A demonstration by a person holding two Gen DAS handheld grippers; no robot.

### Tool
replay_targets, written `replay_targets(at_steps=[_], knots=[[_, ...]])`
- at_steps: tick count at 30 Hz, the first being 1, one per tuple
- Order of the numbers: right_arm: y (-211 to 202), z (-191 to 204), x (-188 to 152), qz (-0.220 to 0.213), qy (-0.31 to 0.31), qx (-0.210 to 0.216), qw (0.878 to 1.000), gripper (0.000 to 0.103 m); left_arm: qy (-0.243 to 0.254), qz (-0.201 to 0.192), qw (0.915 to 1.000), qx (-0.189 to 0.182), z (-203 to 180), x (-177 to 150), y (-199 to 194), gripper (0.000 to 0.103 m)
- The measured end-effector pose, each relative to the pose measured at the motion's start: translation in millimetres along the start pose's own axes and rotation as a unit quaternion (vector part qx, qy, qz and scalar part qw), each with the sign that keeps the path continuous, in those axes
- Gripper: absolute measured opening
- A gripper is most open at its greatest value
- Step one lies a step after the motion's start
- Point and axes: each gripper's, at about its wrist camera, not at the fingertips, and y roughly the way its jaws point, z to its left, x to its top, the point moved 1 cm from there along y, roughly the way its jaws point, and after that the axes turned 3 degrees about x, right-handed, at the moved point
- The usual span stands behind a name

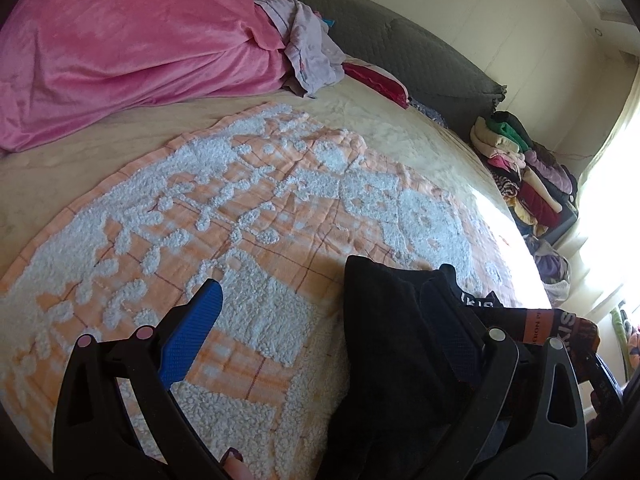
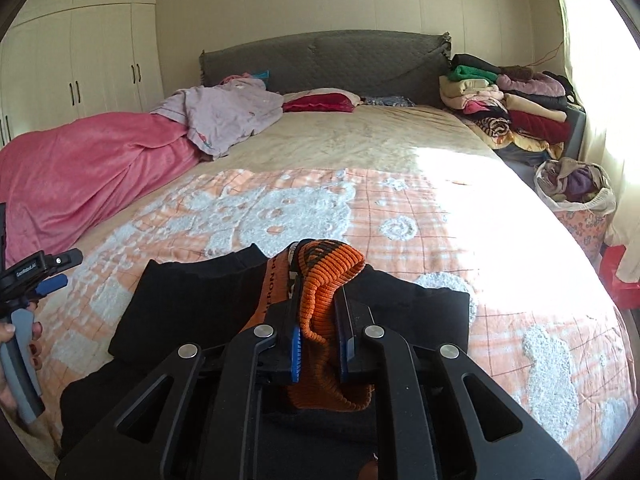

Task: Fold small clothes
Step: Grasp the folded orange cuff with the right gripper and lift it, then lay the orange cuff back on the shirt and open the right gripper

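Observation:
A small black garment with an orange ribbed band (image 2: 332, 276) lies on the orange-and-white blanket (image 2: 400, 216) near the bed's front edge. My right gripper (image 2: 318, 344) is shut on the orange band, which is bunched between its blue pads. The black cloth (image 2: 192, 304) spreads flat to the left and right of it. In the left wrist view the same garment (image 1: 380, 328) lies under the right finger (image 1: 448, 320). My left gripper (image 1: 320, 312) is open and holds nothing; it also shows at the left edge of the right wrist view (image 2: 48, 276).
A pink blanket (image 2: 80, 176) and a lilac garment (image 2: 224, 116) lie on the bed's left side. A red pillow (image 2: 320, 102) lies by the grey headboard (image 2: 328, 60). Stacked folded clothes (image 2: 504, 104) and a full laundry bag (image 2: 572, 188) stand to the right. White wardrobes (image 2: 80, 48) stand far left.

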Motion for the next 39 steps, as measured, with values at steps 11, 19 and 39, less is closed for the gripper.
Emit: replay_targets(at_steps=[11, 19, 39], knots=[[0, -28, -15, 0.003, 0.032, -0.015, 0.999, 0.012, 0.058, 0.008, 0.9983, -0.003, -31, -11, 10, 0.093], [6, -36, -26, 0.017, 0.033, -0.042, 0.998, 0.012, 0.121, 0.034, 0.9917, -0.024, -68, -30, 27, 0.093], [6, -55, -39, 0.030, 0.055, -0.106, 0.992, 0.018, 0.215, 0.089, 0.9713, -0.051, -116, -71, 52, 0.093]])
